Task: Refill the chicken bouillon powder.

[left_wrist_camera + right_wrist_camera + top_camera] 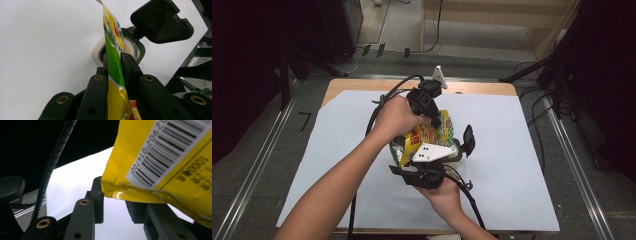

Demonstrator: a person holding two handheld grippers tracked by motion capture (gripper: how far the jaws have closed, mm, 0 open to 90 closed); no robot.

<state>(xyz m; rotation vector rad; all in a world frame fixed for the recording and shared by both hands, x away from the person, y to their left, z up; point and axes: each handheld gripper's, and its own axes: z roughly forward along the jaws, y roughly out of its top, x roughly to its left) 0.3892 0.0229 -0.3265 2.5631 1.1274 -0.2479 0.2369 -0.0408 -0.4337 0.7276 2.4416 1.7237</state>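
A yellow and green snack bag (432, 134) hangs upright over the white sheet between my two grippers. My left gripper (436, 121) comes down from above and is shut on the bag's (113, 50) flat upper edge. Below it, my right gripper (428, 167) reaches in from the near side. The bag's barcoded bottom corner (150, 165) sits at the tips of the right gripper (117, 192), touching one jaw and covering the other. Just right of the bag stands a small jar (460, 149) with its black flip lid (160, 21) open and beige contents inside.
A white sheet (512, 150) covers a wooden table (492, 88). Black cables (379, 107) trail from both grippers across the sheet. Metal rails (257, 165) run along the floor on both sides, and dark stands surround the table.
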